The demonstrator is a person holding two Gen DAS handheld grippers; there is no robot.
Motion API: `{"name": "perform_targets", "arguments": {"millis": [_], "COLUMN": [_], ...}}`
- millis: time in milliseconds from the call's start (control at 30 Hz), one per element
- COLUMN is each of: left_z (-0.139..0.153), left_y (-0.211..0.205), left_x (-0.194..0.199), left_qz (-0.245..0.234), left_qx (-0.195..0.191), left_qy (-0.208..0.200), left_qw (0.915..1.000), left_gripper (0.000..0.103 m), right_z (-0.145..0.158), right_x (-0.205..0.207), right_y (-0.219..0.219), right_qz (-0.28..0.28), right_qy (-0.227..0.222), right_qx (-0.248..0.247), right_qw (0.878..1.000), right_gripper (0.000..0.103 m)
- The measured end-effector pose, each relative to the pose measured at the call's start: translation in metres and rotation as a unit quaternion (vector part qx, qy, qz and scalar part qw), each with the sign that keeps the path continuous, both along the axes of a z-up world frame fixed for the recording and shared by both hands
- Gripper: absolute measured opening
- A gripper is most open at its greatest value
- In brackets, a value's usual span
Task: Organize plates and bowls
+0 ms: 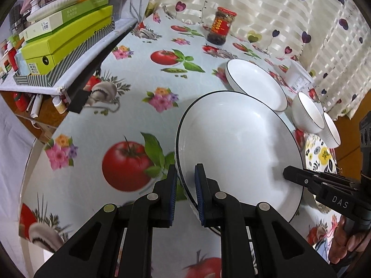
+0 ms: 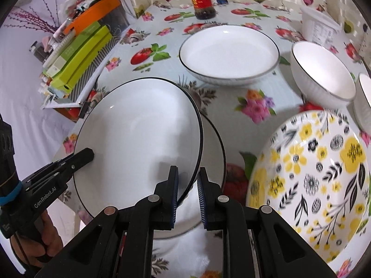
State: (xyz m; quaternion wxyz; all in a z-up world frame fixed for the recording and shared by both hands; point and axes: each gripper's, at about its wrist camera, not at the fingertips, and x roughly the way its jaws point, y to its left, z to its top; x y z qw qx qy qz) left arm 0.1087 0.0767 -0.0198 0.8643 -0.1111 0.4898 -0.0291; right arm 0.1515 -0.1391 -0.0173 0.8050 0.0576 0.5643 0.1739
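Observation:
A large white plate with a thin black rim [image 1: 231,139] [image 2: 139,127] hangs tilted over the table, held from both sides. My left gripper [image 1: 186,180] is shut on its left rim and appears in the right wrist view at the plate's far edge [image 2: 89,154]. My right gripper [image 2: 188,185] is shut on the opposite rim, and its fingertips [image 1: 287,172] show at the plate's right edge. Under the held plate the rim of a second white plate [image 2: 220,153] shows. A yellow-flowered plate [image 2: 313,180] [image 1: 321,157] lies to the right.
A white deep plate [image 2: 229,53] [image 1: 255,83] sits farther back, with two white bowls [image 2: 322,74] [image 2: 365,97] at the right. A sauce jar [image 2: 201,0] and a white tub [image 2: 320,26] stand by the curtain. Green boxes on a striped tray [image 1: 69,34] crowd the left.

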Motion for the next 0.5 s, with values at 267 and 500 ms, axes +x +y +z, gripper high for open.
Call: {"name": "perform_targets", "arguments": {"millis": [267,500], "left_z": [-0.007,-0.010], "left_y": [-0.012,-0.017], "left_x": [-0.009,-0.011], "left_qz": [-0.010,-0.013], "left_qx": [0.007,0.011], "left_qy": [0.008,0.009], "left_qw": [0.9999,0.9998], "left_gripper": [0.016,0.017], "right_z": [-0.005,-0.003], "right_x": [-0.016,-0.021], "right_y": [-0.010,-0.013], "right_qz": [-0.008,-0.010], "right_qy": [0.004,-0.002], "right_qx": [-0.006,-0.019], "right_qw": [1.000,1.000], "right_gripper": [0.016,0.016]}}
